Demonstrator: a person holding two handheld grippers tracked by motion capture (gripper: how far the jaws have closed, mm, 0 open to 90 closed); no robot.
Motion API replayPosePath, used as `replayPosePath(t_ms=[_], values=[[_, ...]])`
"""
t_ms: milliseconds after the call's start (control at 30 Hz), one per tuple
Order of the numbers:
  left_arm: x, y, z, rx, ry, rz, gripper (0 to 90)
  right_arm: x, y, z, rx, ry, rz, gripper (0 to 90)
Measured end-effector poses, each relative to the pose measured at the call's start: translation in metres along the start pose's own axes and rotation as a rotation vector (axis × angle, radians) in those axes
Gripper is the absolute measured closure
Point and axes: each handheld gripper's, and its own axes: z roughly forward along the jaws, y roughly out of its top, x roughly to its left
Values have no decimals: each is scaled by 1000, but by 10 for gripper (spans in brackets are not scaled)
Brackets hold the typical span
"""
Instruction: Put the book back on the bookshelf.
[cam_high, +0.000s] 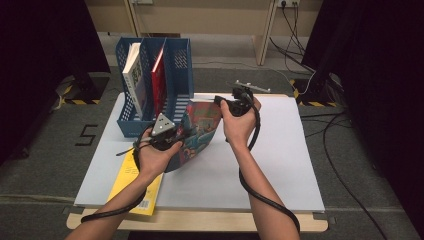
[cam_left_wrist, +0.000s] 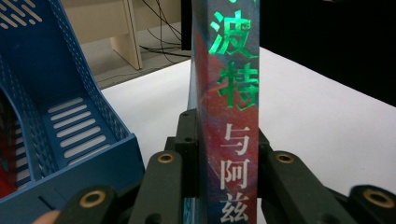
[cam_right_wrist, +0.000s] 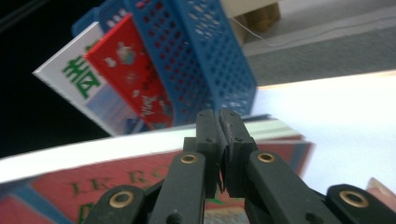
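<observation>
Both grippers, left (cam_high: 176, 134) and right (cam_high: 220, 101), clamped their jaws on the book (cam_high: 199, 131); two stood filed in the rack (cam_high: 176, 65), this one unfiled.

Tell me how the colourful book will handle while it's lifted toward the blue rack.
The book looks thick and hardbound, so probably stiff, not floppy. Its glossy spine could slip, though the left gripper clamps it squarely. It seems heavy for its size; the right gripper, shut at the top edge, likely steadies it against tipping.
</observation>
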Motion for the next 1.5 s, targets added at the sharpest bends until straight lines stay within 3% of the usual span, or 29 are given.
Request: replayPosePath(t_ms=[600, 967, 1033, 1400, 1500], values=[[13, -9, -20, 62, -6, 12, 732, 33, -8, 8, 24, 80, -77, 900], [17, -15, -29, 79, -20, 7, 727, 45, -12, 11, 57, 137, -97, 900], [17, -16, -33, 70, -21, 8, 733, 46, -10, 10, 67, 168, -83, 885], [23, -25, -49, 54, -7, -14, 737, 22, -5, 5, -26, 71, -20, 872], [28, -29, -56, 40, 3, -13, 737, 19, -6, 5, -9, 67, -14, 865]])
